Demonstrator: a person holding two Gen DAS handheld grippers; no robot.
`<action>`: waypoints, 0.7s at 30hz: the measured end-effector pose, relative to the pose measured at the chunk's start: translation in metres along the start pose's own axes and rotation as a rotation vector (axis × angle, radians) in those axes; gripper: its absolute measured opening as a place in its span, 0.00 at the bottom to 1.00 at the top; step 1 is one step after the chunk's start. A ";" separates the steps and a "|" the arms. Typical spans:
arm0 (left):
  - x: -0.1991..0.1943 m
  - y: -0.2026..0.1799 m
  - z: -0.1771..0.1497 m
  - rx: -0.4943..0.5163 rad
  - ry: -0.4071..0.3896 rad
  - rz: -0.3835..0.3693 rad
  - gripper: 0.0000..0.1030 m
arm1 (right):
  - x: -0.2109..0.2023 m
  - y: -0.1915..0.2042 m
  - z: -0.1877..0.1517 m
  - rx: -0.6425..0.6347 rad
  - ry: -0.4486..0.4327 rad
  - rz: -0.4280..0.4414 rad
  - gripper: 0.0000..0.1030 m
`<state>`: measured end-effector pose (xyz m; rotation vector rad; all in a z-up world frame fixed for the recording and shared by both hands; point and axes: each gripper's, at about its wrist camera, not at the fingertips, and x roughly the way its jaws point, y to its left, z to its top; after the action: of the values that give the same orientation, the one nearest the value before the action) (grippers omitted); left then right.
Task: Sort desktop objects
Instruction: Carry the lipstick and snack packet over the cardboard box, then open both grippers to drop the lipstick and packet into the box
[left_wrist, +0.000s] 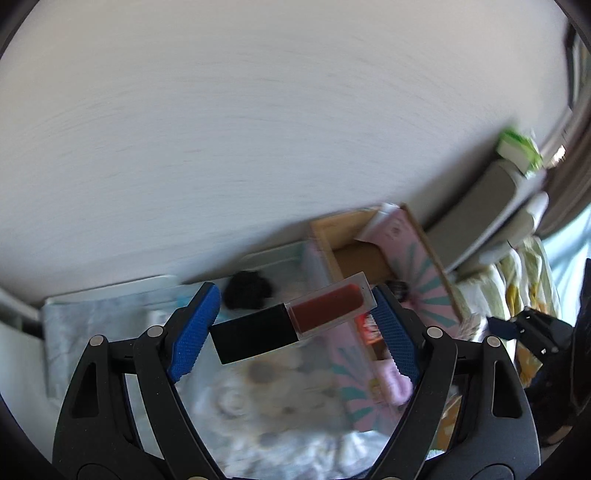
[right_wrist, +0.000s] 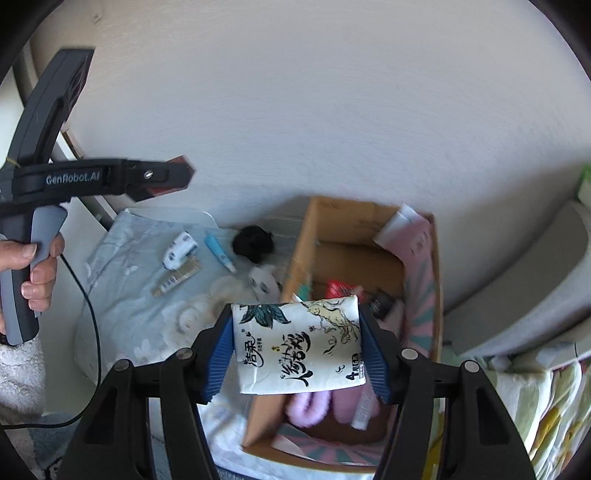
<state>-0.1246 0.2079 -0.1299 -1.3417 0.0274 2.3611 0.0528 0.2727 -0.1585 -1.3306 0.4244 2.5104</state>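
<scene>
My left gripper (left_wrist: 291, 325) is shut on a lip gloss tube (left_wrist: 295, 317) with a black cap and dark red body, held crosswise in the air above the light blue cloth (left_wrist: 110, 314). My right gripper (right_wrist: 297, 343) is shut on a white tissue pack (right_wrist: 299, 343) with black lettering, held over the open cardboard box (right_wrist: 437, 280). The box holds a pink fluffy item (right_wrist: 314, 406), a red packet (right_wrist: 338, 288) and a dark bottle (right_wrist: 382, 302). The left gripper (right_wrist: 173, 177) also shows in the right wrist view, high at the left, held by a hand.
On the blue cloth lie a black scrunchie (right_wrist: 253, 240), a blue tube (right_wrist: 219, 253), a white spotted item (right_wrist: 179, 249), a beige tube (right_wrist: 177, 277) and a panda item (right_wrist: 264, 282). A white wall rises behind. A grey chair (right_wrist: 524, 295) stands at the right.
</scene>
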 end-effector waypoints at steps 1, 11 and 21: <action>0.008 -0.014 0.001 0.016 0.008 -0.012 0.80 | 0.003 -0.007 -0.005 0.007 0.012 0.002 0.57; 0.084 -0.089 -0.016 0.116 0.122 -0.049 0.80 | 0.036 -0.043 -0.042 0.038 0.116 0.039 0.57; 0.123 -0.099 -0.019 0.103 0.160 0.001 0.80 | 0.060 -0.054 -0.049 0.042 0.156 0.080 0.57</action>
<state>-0.1271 0.3372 -0.2228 -1.4759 0.1945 2.2157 0.0769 0.3093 -0.2425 -1.5273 0.5703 2.4545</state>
